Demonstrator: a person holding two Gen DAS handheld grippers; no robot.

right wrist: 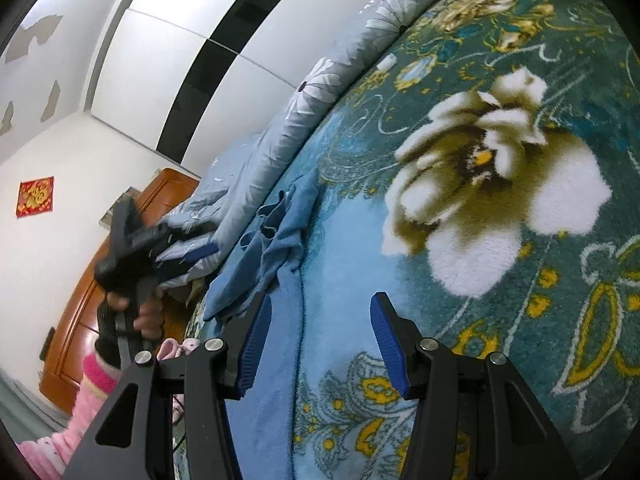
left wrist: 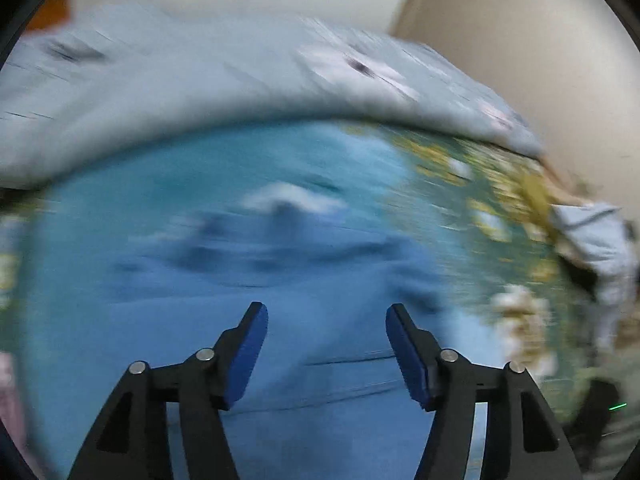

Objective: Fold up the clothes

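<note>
**Blue garment on the floral blanket, both hand-held grippers wide**

In the left wrist view, badly blurred, the left hand-held gripper (left wrist: pixel 326 354) sits at lower centre with its blue pads spread wide and nothing between them. The blue garment (left wrist: pixel 224 264) fills the centre and lower left of the frame beneath it. A grey quilt (left wrist: pixel 160 92) runs across the upper frame, and the floral blanket (left wrist: pixel 500 200) shows at right.

In the right wrist view, a hand at left centre holds the other gripper. The garment (right wrist: pixel 276 248) lies crumpled at centre, trailing down toward the lower edge. The right hand-held gripper (right wrist: pixel 320 344) is wide too, empty, above the blanket (right wrist: pixel 500 168).
</note>
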